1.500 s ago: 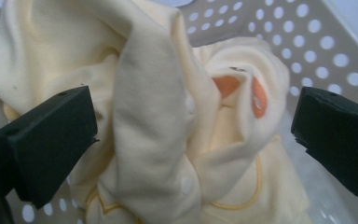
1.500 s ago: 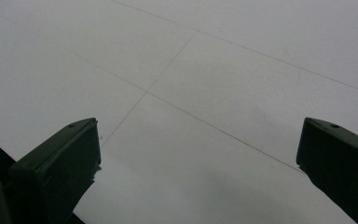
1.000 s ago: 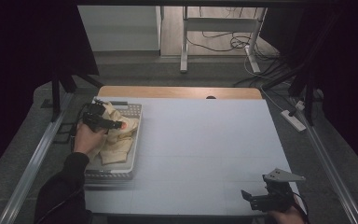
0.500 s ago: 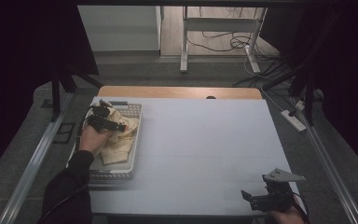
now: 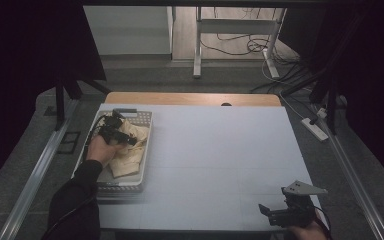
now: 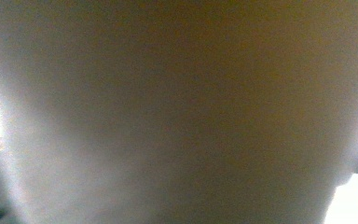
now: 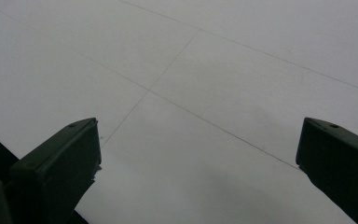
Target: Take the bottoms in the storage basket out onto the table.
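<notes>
A white mesh basket [image 5: 145,118] at the table's left holds a pile of cream cloths [image 5: 128,162]. My left gripper [image 5: 128,140] is down in that pile, held by a hand in a dark sleeve. Its jaws have just been closing. Cloth [image 6: 179,112] lies blurred right against the lens in the left gripper view and hides the jaws, so I cannot tell whether the pads press on it. My right gripper [image 5: 264,210] rests low at the table's near right corner. In the right gripper view the right gripper [image 7: 199,125] is open over bare table, with nothing between its jaws.
The white table [image 5: 220,150] runs from the basket across to the right gripper. A wooden strip [image 5: 190,98] edges its far side. Metal rails run along both sides, and a power strip [image 5: 314,128] with cables lies on the floor at the right.
My left gripper has sunk a little deeper into the cloths in the basket. The right gripper has stayed where it was.
</notes>
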A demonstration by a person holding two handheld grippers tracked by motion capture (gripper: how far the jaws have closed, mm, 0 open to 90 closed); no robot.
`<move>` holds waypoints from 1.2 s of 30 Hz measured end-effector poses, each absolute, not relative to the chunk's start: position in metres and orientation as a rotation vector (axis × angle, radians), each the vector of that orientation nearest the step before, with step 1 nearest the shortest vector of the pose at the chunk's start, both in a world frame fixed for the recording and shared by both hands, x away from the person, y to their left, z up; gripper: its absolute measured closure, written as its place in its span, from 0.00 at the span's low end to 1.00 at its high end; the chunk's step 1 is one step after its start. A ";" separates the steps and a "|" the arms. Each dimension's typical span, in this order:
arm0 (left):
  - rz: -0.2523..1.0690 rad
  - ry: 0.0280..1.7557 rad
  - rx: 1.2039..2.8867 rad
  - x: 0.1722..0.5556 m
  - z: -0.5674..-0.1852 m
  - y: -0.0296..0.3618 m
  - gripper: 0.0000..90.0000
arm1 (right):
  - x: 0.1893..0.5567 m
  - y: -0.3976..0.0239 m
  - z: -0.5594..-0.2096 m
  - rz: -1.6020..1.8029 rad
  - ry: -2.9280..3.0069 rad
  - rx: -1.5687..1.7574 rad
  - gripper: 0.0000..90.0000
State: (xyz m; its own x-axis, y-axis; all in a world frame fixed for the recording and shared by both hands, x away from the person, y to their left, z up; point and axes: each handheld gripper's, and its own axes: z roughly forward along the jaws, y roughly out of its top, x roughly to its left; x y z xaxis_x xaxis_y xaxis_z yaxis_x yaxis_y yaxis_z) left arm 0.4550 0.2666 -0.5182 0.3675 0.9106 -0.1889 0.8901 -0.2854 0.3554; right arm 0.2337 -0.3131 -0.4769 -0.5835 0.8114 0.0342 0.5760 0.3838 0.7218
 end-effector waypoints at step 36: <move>0.267 1.370 2.215 0.434 -0.469 0.265 0.70 | 0.234 -0.313 -0.477 1.016 2.320 1.220 0.00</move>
